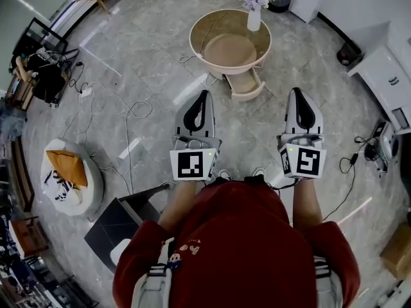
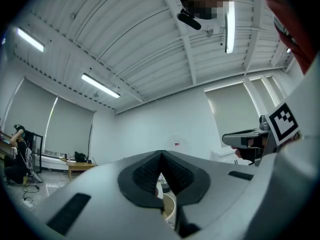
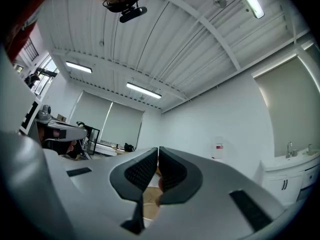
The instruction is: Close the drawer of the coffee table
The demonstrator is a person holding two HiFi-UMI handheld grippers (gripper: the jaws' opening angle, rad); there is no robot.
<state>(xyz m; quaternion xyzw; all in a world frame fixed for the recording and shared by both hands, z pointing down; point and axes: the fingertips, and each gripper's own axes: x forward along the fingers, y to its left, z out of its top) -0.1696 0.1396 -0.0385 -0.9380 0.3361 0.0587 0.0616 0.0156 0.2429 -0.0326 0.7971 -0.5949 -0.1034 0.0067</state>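
task not started: the drawer (image 1: 244, 86) stands pulled out of the coffee table (image 1: 207, 27), on its near side. left gripper (image 1: 203, 95) and right gripper (image 1: 299, 93), both clenched and empty, wait well short of the coffee table

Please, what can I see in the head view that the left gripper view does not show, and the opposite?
Only the head view: the whole round coffee table, its drawer pulled open, a vase on top, cables on the floor.
Only the left gripper view: the ceiling lights, the blinds, and the fingers of the left gripper meeting at the tips.
Both: the left gripper and the right gripper, each holding nothing.
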